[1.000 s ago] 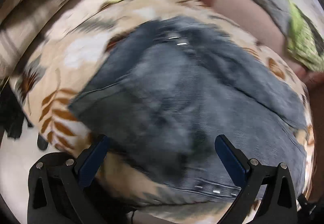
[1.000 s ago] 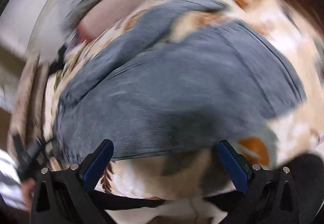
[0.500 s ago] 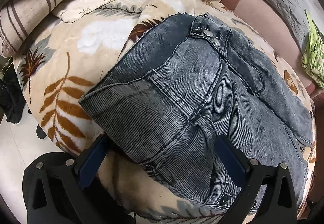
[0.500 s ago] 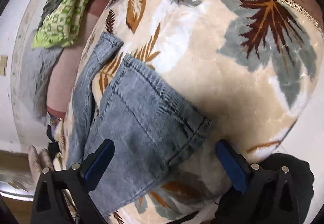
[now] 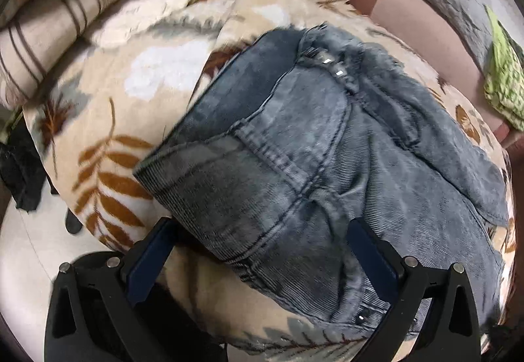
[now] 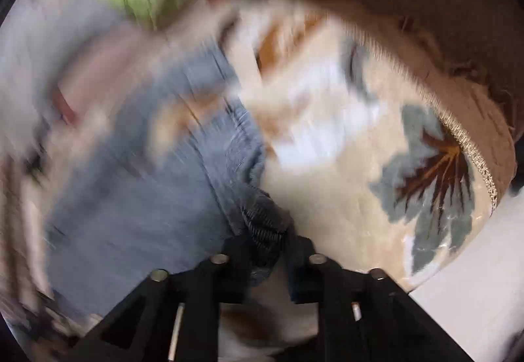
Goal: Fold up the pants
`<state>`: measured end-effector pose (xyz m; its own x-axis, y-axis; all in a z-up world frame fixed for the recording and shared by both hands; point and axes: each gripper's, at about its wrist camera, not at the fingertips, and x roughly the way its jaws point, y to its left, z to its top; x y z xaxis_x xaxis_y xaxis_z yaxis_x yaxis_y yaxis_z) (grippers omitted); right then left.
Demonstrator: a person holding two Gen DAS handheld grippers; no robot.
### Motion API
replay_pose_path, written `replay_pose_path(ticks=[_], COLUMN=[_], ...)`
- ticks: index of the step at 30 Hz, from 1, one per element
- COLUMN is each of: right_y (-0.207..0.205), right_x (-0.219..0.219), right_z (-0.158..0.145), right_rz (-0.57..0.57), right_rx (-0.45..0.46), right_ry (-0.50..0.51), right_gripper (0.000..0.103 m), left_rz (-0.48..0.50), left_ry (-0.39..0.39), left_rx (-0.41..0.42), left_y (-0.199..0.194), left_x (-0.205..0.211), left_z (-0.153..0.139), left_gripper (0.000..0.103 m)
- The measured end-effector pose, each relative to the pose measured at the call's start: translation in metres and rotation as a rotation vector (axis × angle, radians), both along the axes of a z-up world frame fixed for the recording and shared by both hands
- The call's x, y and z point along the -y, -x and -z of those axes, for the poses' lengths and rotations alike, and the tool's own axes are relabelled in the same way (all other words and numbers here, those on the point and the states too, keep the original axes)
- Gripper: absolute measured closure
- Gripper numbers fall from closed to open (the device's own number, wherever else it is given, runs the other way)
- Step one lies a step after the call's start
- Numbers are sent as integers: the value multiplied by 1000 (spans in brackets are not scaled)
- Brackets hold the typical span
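A bed carries a cream blanket [image 5: 108,119] printed with brown and grey leaves, and the same blanket [image 6: 344,139] fills much of the right wrist view. Behind it lie a striped pillow [image 5: 49,34] and, far at the right, a green patterned cloth [image 5: 501,80]. The grey denim pants [image 5: 311,149] are spread on the blanket, with the waistband and its metal buttons at the far side. The left claw [image 5: 258,250] is spread wide, its fingers on each side of the near edge of the pants and pinching nothing. The right claw [image 6: 265,260] is pressed together on a bunched edge of the pants [image 6: 137,198]; this view is strongly blurred.
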<state>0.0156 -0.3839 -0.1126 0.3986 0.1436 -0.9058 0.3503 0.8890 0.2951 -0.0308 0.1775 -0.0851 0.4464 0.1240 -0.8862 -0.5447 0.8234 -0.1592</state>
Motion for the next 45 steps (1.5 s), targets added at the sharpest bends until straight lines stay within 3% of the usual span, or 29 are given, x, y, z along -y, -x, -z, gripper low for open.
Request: replay_pose_path(ticks=[2, 3, 5, 7, 9, 12, 13, 14, 16, 18, 20, 21, 23, 27, 28, 29, 31, 34, 35, 36, 37, 38, 39, 45], right_y=[4, 5, 5, -6, -32, -79, -94, -101, -121, -119, -117, -118, -125, -159, -165, -167, -180, -200, -206, -212, -214, -218, -219, -201], right_x=[4, 8, 17, 18, 16, 11, 8, 5, -2, -6, -3, 0, 7, 24, 29, 35, 43, 46, 44, 38, 32, 20, 11, 3], right_z=[-9, -18, -44, -62, -74, -62, -48, -35, 5, -4, -21, -28, -43, -46, -44, -40, -27, -9, -2, 3, 6, 4, -3, -38], right_rz=[-17, -4, 40, 21, -8, -63, -83, -102, -168, -187, -161, -138, -81, -4, 13, 30, 73, 106, 101, 71, 39, -8, -45, -87], right_rx=[34, 40, 118, 175, 214, 203, 171, 128, -37, -3, 51, 75, 122, 149, 148, 141, 112, 75, 59, 40, 27, 12, 20, 83], right_ry=[4, 25, 75, 78, 70, 76, 68, 57, 88, 126, 97, 93, 77, -31, -55, -86, -147, -201, -213, -220, -222, -186, -143, 86], right_gripper=[69, 47, 29, 29, 28, 28, 28, 28, 54, 56, 51, 36, 28, 27, 27, 27, 27, 27, 28, 35, 48, 75, 81, 83], left_rz=[31, 35, 68, 105, 137, 197, 212, 194, 194, 210, 179, 159, 97, 32, 34, 56, 97, 99, 101, 99, 101, 105, 112, 96], left_ry=[-79, -111, -186, -242, -251, -264, -250, -242, -204, -212, -194, -151, -33, 99, 112, 105, 133, 139, 149, 156, 159, 153, 144, 56], left_rx=[58, 81, 142, 159, 109, -79, -107, -46, -64, -32, 45, 69, 90, 72, 58, 37, 9, 6, 5, 5, 4, 1, 0, 57], left_y=[2, 3, -2, -14, -28, -53, -55, -49, -49, -52, -57, -62, -87, -133, -142, -153, -164, -170, -171, -172, -171, -172, -174, -164], left_x=[9, 11, 20, 28, 33, 36, 35, 32, 27, 22, 5, -6, -36, -61, -62, -61, -56, -54, -53, -53, -52, -52, -52, -53], left_z=[-26, -35, -56, -62, -49, 4, 23, 20, 15, -1, -21, -25, -28, -9, -6, -3, 4, 6, 7, 7, 6, 5, 4, -18], left_gripper=[0, 0, 0, 0, 0, 0, 0, 0, 0, 0, 0, 0, 0, 0, 11, 31, 52, 63, 67, 68, 70, 70, 71, 71])
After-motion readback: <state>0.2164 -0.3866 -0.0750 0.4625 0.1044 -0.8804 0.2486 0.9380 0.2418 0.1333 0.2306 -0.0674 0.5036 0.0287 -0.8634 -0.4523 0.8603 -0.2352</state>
